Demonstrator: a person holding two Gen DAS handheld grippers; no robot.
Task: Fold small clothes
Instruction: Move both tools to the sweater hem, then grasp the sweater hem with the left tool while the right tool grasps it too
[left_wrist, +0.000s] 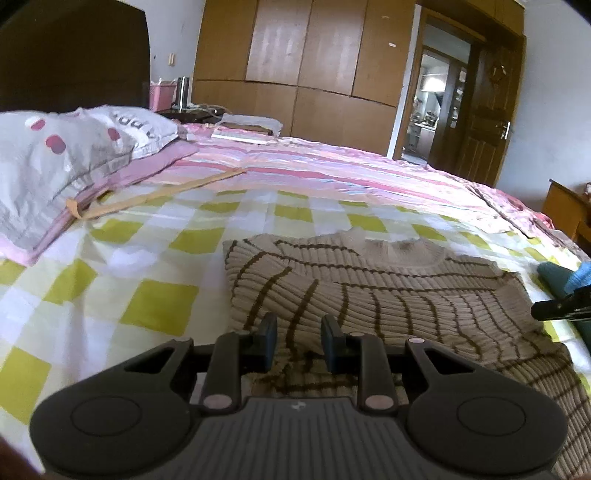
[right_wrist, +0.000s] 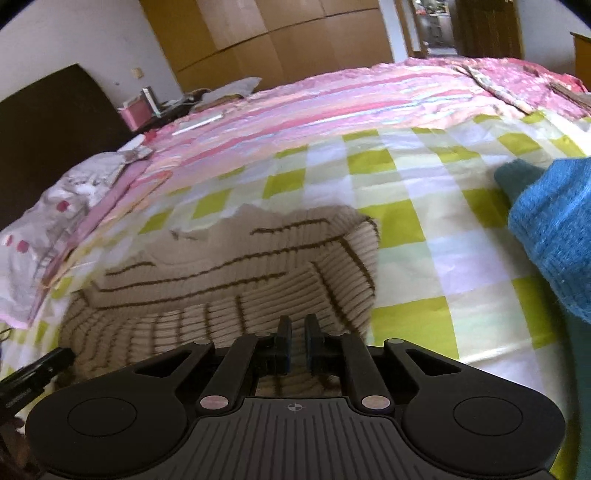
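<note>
Sweater (left_wrist: 388, 295) lies half-folded on the checked bed | left gripper (left_wrist: 299, 343) tilted down, fingers parted, sweater's near edge between them but ungripped | right gripper (right_wrist: 297, 345) angled down over sweater's right part, fingers nearly clenched, holding nothing

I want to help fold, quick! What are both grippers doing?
Left gripper: part open over sweater; grip cannot be told.
Right gripper: nearly shut over sweater; grip cannot be told.
</note>
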